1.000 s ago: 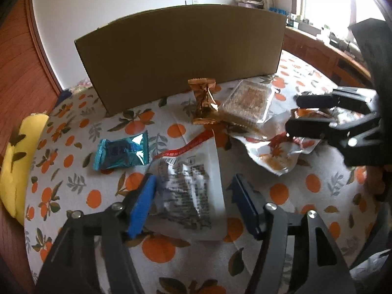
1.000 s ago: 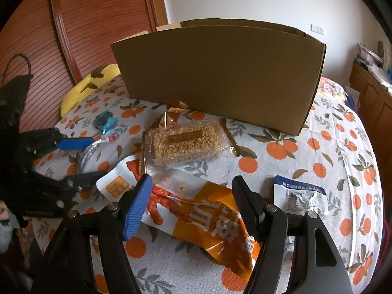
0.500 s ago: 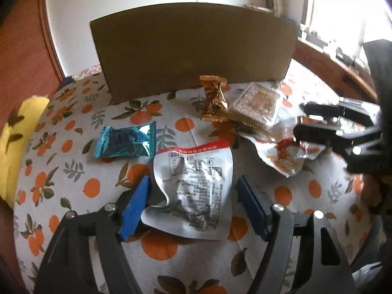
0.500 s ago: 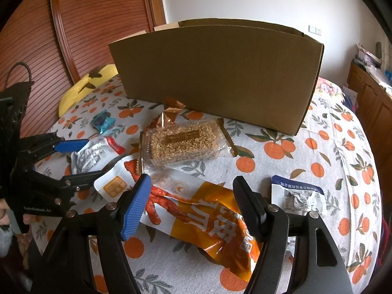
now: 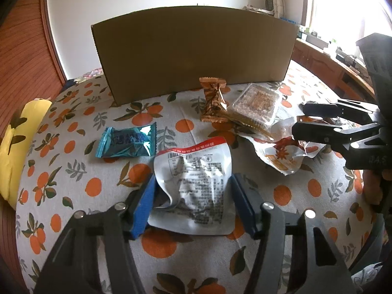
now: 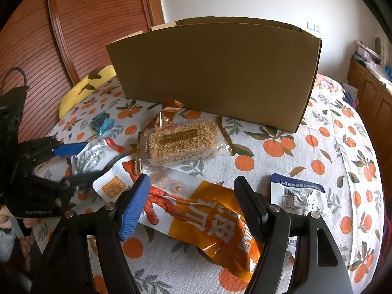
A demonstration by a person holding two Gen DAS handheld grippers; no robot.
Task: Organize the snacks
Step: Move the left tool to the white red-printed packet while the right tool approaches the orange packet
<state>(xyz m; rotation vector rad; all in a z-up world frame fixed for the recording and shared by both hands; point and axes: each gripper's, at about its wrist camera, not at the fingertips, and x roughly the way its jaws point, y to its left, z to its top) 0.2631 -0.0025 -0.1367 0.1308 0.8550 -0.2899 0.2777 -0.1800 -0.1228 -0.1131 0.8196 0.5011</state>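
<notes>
No snack looks put away yet. The left gripper [image 5: 192, 202] is closing around the crinkly silver pouch [image 5: 196, 186]; the right gripper [image 6: 193, 204] hangs wide open, empty, over the long orange bag [image 6: 210, 218]. The big brown cardboard box [image 6: 215, 73] waits behind.

My left wrist camera looks low and close across the orange-patterned tabletop [image 5: 73, 171] toward the tall brown cardboard box [image 5: 193, 49]; my right one faces it (same box [image 6: 215, 73]) from further right.

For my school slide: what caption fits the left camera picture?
Open left gripper straddles a silver snack packet before a cardboard box.
</notes>
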